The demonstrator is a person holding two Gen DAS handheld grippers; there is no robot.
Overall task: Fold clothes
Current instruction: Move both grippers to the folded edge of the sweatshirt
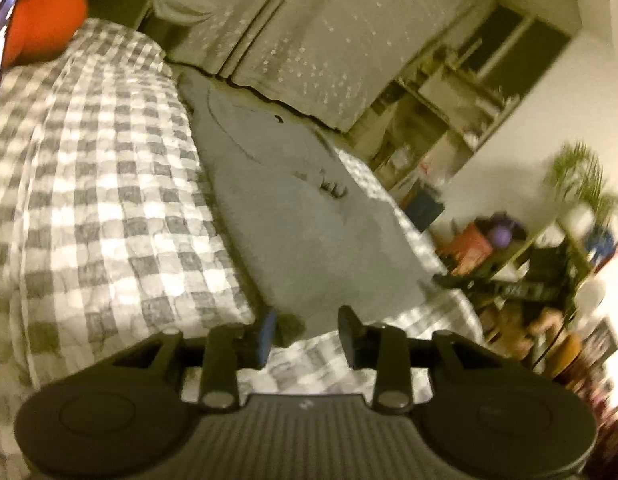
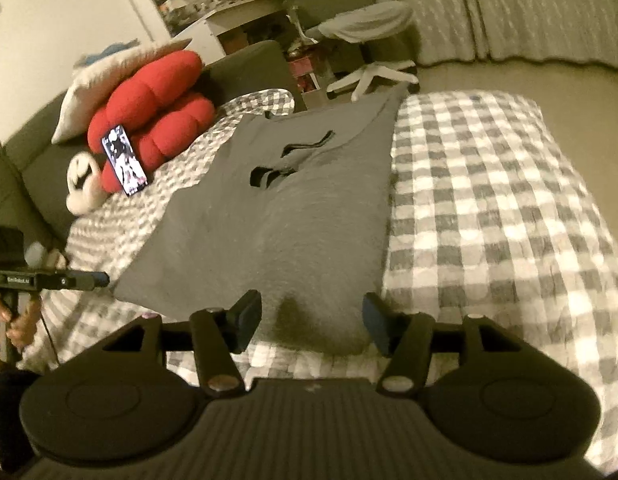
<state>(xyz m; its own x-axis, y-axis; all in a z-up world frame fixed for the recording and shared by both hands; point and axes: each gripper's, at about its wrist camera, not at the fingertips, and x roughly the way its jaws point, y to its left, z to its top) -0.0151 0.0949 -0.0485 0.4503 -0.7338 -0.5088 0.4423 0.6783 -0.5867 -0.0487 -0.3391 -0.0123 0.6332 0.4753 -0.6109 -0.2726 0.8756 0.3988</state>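
Grey garment (image 2: 285, 216) lies flat on the checked bedspread (image 2: 489, 208), folded into a long panel — its near hem just ahead of both tools. Right gripper (image 2: 311, 326) has its fingers spread apart over that hem, pinching nothing. Left gripper (image 1: 307, 334) is likewise parted and empty at the cloth's corner. Red cushion (image 2: 153, 112) and a phone (image 2: 124, 159) sit near the bed's far end.

A grey garment (image 2: 277, 216) is spread flat on a grey-and-white checked bedspread (image 2: 489, 208). It is seen folded lengthwise into a long panel, with one straight edge along its side. Dark drawstrings (image 2: 289, 160) lie loose on its upper part.
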